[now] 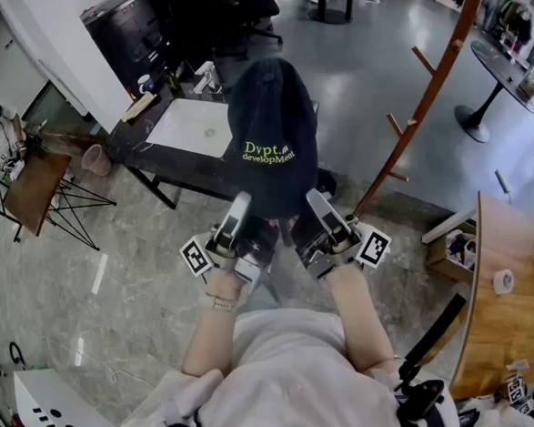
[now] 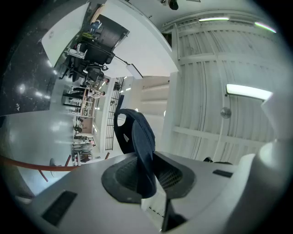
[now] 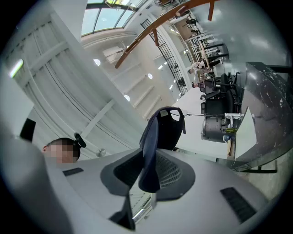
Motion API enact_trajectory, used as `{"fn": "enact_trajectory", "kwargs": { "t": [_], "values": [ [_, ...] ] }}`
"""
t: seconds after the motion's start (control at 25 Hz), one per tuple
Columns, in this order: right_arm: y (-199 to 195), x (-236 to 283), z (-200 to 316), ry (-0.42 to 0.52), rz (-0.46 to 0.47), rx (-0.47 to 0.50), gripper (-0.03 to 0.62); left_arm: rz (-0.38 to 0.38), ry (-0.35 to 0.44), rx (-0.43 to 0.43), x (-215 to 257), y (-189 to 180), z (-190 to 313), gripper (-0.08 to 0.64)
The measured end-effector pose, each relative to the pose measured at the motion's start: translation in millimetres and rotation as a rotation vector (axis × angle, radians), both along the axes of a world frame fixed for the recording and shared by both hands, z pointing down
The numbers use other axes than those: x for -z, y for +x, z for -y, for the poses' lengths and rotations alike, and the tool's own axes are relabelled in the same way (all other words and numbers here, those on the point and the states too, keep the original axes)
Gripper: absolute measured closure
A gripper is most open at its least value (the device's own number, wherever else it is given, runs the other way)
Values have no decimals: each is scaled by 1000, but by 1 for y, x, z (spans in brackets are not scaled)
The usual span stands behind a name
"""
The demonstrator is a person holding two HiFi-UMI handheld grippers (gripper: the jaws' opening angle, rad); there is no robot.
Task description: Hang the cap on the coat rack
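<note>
Head view: I see the cap held up in front of me, well above the floor, with its green lettering facing the camera.
Left gripper: its jaws are clamped on the left part of the cap's brim. In the left gripper view, the dark fabric stands edge-on between the two pads.
Right gripper: its jaws are closed on the right part of the same brim, just beside the left gripper. The right gripper view shows the brim pinched between the pads, with the crown rising beyond them.
Cap position: carried by both grippers, crown pointing away from me, touching nothing else.
Coat rack: a brown wooden pole with side pegs, to the right of the cap and apart from it.
Black desk: on the floor beyond the cap, with a white panel on top.
</note>
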State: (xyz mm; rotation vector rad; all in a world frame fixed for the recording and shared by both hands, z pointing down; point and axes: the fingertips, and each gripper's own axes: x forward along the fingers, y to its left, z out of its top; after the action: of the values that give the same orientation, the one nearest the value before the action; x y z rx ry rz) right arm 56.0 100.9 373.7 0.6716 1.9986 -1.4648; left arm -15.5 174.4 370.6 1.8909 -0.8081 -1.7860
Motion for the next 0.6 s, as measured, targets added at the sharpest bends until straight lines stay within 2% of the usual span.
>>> {"fn": "enact_trajectory", "kwargs": {
  "t": [0.32, 0.48, 0.6],
  "values": [
    [-4, -12, -1, 15, -2, -22, 526, 5, 18, -25, -13, -6, 1, 503],
    [-35, -30, 29, 6, -10, -41, 526, 1, 8, -46, -30, -38, 33, 503],
    [-66, -20, 60, -1, -24, -57, 526, -17, 2, -62, -21, -70, 65, 503]
  ]
}}
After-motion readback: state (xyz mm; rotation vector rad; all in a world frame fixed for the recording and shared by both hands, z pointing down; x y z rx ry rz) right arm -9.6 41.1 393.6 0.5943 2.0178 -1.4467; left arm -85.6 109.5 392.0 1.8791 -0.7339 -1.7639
